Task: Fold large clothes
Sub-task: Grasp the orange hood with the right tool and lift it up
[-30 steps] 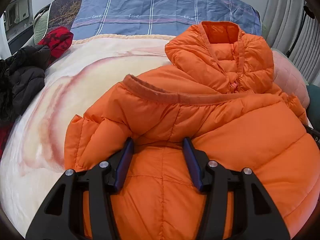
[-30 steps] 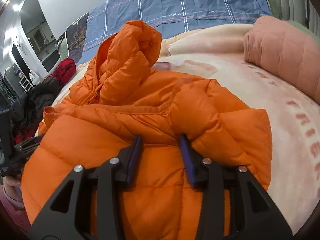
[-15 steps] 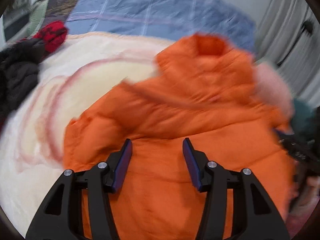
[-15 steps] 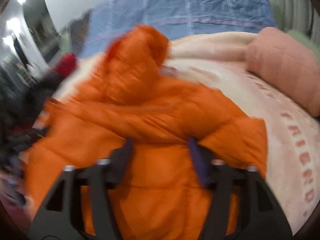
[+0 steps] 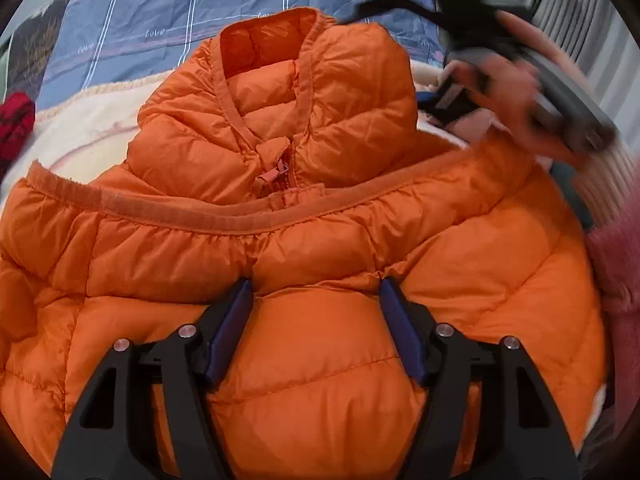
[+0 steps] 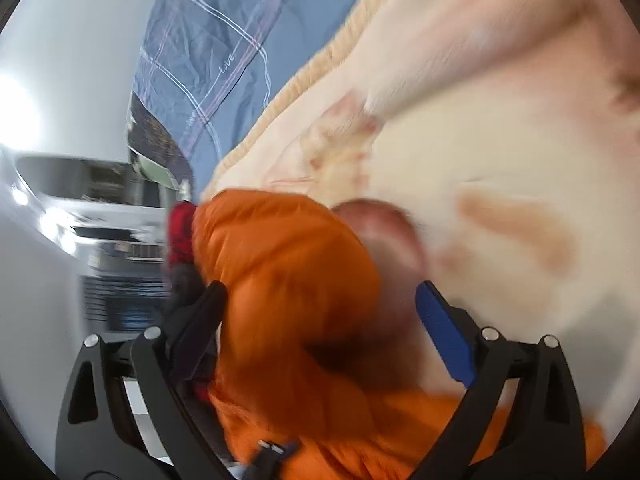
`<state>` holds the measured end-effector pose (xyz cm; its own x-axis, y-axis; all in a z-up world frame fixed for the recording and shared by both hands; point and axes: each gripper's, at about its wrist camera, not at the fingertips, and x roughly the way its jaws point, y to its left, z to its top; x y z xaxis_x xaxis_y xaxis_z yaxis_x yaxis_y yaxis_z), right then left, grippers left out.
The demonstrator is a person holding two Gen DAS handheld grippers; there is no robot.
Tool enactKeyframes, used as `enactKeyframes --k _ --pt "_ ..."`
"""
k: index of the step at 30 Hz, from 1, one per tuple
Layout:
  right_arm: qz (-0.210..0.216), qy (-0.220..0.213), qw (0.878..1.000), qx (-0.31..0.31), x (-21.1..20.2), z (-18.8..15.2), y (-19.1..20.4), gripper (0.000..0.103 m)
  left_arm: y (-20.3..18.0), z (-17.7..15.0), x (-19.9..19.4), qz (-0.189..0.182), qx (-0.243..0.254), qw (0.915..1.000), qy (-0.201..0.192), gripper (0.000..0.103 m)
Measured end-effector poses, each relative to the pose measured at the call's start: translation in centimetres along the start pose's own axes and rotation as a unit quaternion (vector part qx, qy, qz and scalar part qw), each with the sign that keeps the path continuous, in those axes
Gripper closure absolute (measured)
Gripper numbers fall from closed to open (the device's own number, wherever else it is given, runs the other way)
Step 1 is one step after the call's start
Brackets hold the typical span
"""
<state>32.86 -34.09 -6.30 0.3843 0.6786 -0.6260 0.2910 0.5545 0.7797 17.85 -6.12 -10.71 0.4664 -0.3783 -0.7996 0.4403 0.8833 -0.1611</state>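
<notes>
While motion-blurred, right gripper (image 6: 320, 320) partly hides orange jacket (image 5: 320, 240).

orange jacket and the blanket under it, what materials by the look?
Orange jacket: likely thin nylon or polyester shell over down-type fill; slight sheen, stitched puffy quilted sections, matte ribbed hem band. Blanket: probably plush fleece; fuzzy matte cream surface with pink print and a ridged edge, though this view is blurred.

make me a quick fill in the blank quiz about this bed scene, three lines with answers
1. The puffy quilted jacket is coloured ____.
2. The checked sheet beyond the jacket's hood is mostly ____.
3. The pads of the left hand-held gripper rest on the jacket with the jaws ____.

Missing words: orange; blue; open
</notes>
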Motion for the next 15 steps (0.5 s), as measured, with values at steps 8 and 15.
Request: enactKeyframes --k 8,15 --pt "0.113 0.011 0.991 -0.066 3.7 0.7 0.6 0.083 1.5 -0.5 0.3 -0.036 -0.024 0.999 -0.013 0.035" --pt "0.243 -0.036 0.872 -0.423 -8.8 -11.6 10.5 0.087 2.2 -0.8 -1.0 -0.063 -0.032 0.9967 -0.04 0.035"
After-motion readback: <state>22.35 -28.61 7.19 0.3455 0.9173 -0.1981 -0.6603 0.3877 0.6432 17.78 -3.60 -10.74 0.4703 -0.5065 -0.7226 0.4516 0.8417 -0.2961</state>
